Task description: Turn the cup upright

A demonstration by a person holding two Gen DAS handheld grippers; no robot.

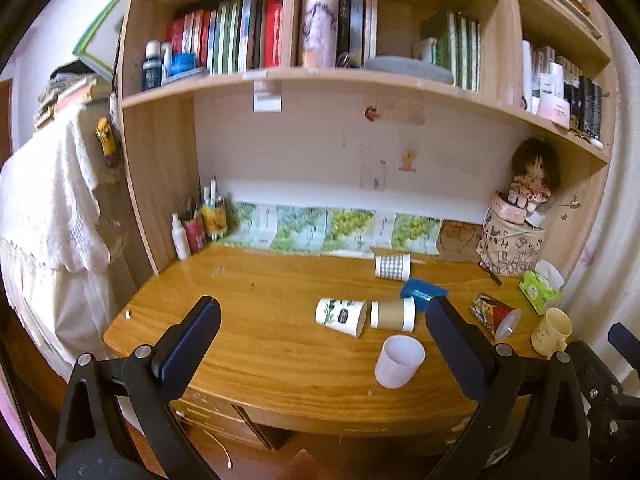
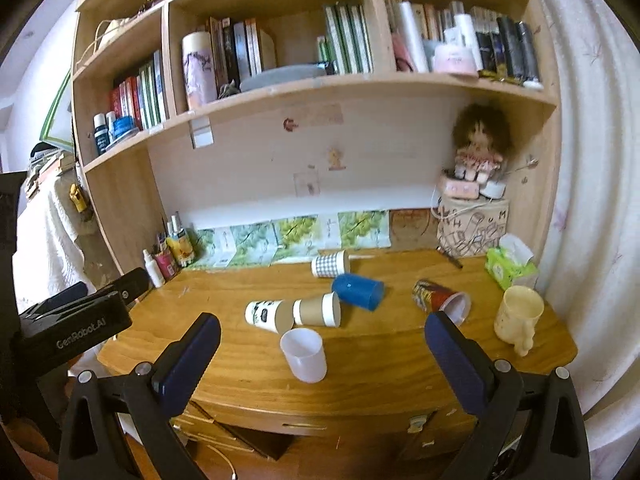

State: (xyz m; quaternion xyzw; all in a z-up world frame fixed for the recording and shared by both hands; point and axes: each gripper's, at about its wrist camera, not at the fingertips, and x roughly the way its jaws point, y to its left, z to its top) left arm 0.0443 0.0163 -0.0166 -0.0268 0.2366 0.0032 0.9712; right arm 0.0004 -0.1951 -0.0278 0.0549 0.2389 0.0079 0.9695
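Observation:
Several cups lie on their sides on the wooden desk: a white printed cup, a brown paper cup, a checked cup, a blue cup and a red patterned cup. A translucent white cup and a cream mug stand upright. My left gripper is open and empty, back from the desk's front edge. My right gripper is open and empty too, in front of the translucent cup.
A green tissue pack, a printed bag with a doll and pen holders stand along the desk's back. Bookshelves hang above. Drawers sit under the front edge. The left gripper's body shows at the right view's left.

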